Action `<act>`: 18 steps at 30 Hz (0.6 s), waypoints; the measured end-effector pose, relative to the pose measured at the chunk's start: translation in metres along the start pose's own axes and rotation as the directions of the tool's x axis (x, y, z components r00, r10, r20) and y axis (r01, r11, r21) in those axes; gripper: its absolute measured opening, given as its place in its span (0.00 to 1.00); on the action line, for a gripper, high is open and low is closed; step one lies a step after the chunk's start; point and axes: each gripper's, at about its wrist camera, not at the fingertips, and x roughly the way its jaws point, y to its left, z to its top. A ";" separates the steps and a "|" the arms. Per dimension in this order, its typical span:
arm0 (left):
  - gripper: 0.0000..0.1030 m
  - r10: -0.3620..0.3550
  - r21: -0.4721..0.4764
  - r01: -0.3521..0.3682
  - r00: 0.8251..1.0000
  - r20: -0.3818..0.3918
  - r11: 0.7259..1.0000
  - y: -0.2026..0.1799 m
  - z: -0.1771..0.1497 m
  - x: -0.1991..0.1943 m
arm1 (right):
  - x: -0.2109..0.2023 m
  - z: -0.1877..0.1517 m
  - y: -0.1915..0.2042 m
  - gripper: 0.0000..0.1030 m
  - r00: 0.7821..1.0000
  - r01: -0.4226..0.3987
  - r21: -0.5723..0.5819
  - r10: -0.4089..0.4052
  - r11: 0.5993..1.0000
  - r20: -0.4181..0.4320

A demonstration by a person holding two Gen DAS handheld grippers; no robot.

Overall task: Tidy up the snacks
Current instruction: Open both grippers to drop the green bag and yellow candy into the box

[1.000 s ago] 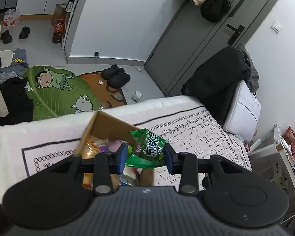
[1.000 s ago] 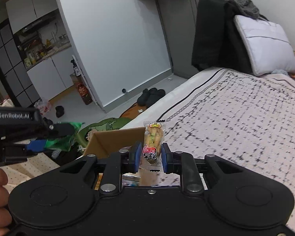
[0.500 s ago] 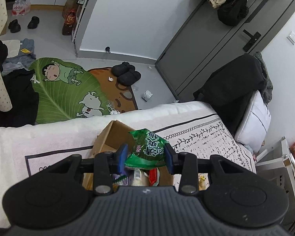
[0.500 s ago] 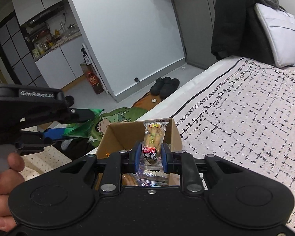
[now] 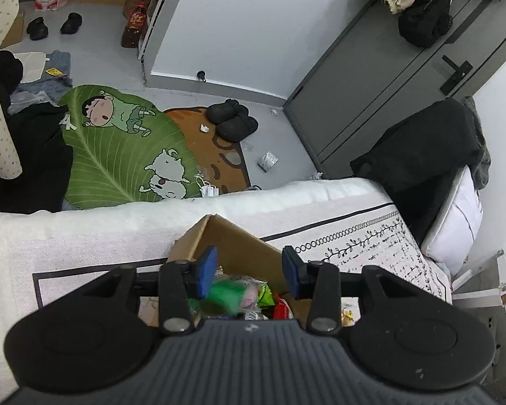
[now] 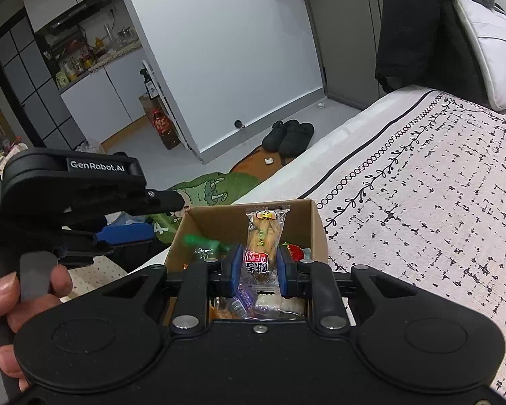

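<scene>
An open cardboard box (image 5: 226, 233) with several snack packets in it sits on the bed's edge. My left gripper (image 5: 249, 260) hovers over it, jaws opening, blue pads apart with nothing pressed between them. A green packet (image 5: 227, 295) shows as a blur just below the pads, inside the box. In the right wrist view the same green packet (image 6: 202, 241) streaks over the box (image 6: 219, 222). My right gripper (image 6: 256, 263) is shut on a clear snack packet with a red label (image 6: 263, 236), held upright above the box.
A patterned bedspread (image 6: 421, 202) stretches to the right. On the floor beyond the bed lie a green leaf rug (image 5: 118, 155) and black slippers (image 5: 232, 123). A person's hand (image 6: 3, 290) grips the left tool. A dark coat (image 5: 421, 155) hangs beside a pillow.
The green packet has slipped out of the left jaws and fallen toward the box; those jaws stand wider. Both grippers have moved in closer over the box.
</scene>
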 end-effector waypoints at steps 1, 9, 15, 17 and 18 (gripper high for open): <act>0.41 0.003 -0.003 -0.003 1.000 -0.007 1.000 0.001 0.000 0.002 | 0.001 0.001 0.002 0.21 1.000 0.003 -0.007 -0.003 1.000 -0.004; 0.48 0.000 -0.036 -0.001 1.000 -0.027 0.999 0.011 0.005 -0.004 | -0.002 0.010 0.020 0.24 1.000 0.006 -0.038 -0.006 0.999 0.002; 0.61 -0.006 -0.027 0.005 1.000 -0.023 1.000 0.010 0.009 -0.021 | -0.013 0.013 0.020 0.31 0.999 0.041 -0.023 -0.040 0.999 0.008; 0.66 -0.008 -0.024 0.007 1.000 -0.014 1.000 0.011 0.009 -0.028 | -0.021 0.014 0.020 0.36 0.998 0.055 -0.020 -0.054 0.998 0.018; 0.69 -0.008 -0.025 0.008 1.000 -0.011 1.000 0.010 0.010 -0.031 | -0.026 0.013 0.019 0.40 0.998 0.060 -0.017 -0.060 0.998 0.022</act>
